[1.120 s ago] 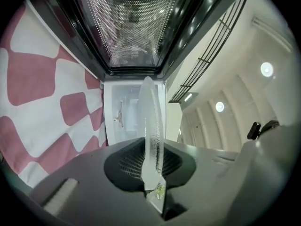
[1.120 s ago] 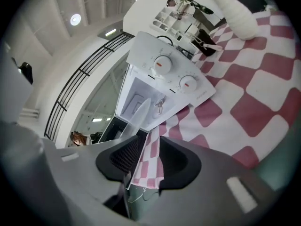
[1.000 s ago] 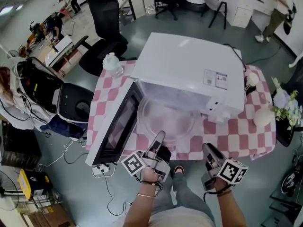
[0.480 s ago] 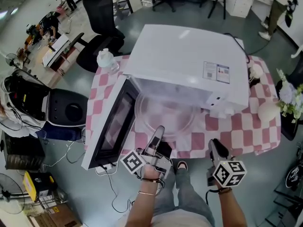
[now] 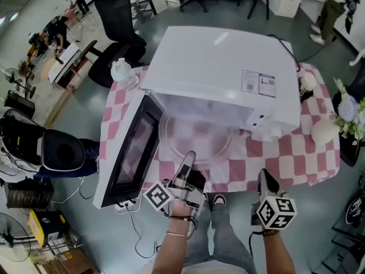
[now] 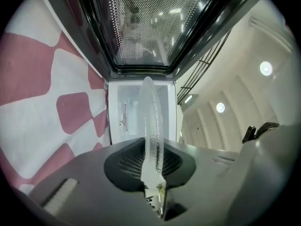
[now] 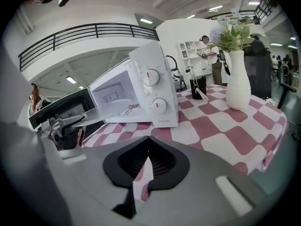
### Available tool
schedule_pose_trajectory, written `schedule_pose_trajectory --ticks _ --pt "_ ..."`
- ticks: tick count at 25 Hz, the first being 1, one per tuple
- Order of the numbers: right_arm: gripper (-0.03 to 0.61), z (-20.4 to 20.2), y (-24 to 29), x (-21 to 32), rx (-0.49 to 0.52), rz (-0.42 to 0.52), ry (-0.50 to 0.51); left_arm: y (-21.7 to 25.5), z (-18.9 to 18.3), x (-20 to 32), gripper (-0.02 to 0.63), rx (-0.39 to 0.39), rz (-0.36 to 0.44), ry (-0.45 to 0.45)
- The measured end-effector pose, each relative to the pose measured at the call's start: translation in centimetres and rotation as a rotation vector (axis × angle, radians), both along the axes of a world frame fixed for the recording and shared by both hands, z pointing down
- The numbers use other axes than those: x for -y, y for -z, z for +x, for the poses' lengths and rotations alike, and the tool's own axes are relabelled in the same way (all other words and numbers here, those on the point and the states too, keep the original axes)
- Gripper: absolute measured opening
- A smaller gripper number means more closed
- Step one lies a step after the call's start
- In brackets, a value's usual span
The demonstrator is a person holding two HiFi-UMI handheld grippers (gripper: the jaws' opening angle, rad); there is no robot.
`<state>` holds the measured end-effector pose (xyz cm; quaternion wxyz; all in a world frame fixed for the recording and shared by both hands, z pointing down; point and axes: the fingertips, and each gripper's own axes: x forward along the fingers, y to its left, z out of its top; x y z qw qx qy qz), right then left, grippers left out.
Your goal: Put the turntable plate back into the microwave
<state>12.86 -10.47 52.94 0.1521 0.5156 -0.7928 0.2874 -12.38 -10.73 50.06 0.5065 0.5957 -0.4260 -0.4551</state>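
A: What did she see left of the microwave [image 5: 222, 67]?

B: Its door [image 5: 128, 153] hung open to the left of the cavity. A clear bottle [image 5: 122, 73] stood by the microwave's back left corner on the pink-checked cloth [image 5: 285, 158].

A: And the left gripper [image 5: 187, 160]?

B: It sat in front of the microwave's opening. Its jaws were nearly together, pinching the near rim of the glass turntable plate [image 5: 197, 136]. The plate lay roughly level, partly inside the cavity.

A: The right gripper [image 5: 265, 178]?

B: It was in front of the microwave's dials, off the cloth's edge. Its jaws had just been closing and had met with nothing between them.

A: Farther right?

B: A white vase [image 5: 322, 131] of flowers stood well apart from the microwave.
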Motion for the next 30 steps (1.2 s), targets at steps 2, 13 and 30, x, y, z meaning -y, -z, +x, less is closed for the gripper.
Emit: schedule_pose_trajectory --ticks 2,13,30 --pt "0.011 0.3 -0.3 0.0 0.003 -0.003 -0.020 -0.3 0.0 0.2 0.040 0.011 -0.005 -0.007" --pt "0.011 0.4 -2.2 -0.4 -0.016 -0.048 -0.059 -1.0 0.4 2.3 0.041 0.024 -0.013 -0.037" --pt "0.011 0.4 -3.0 0.1 -0.061 -0.090 -0.115 -1.4 0.8 6.5 0.041 0.002 -0.020 -0.045"
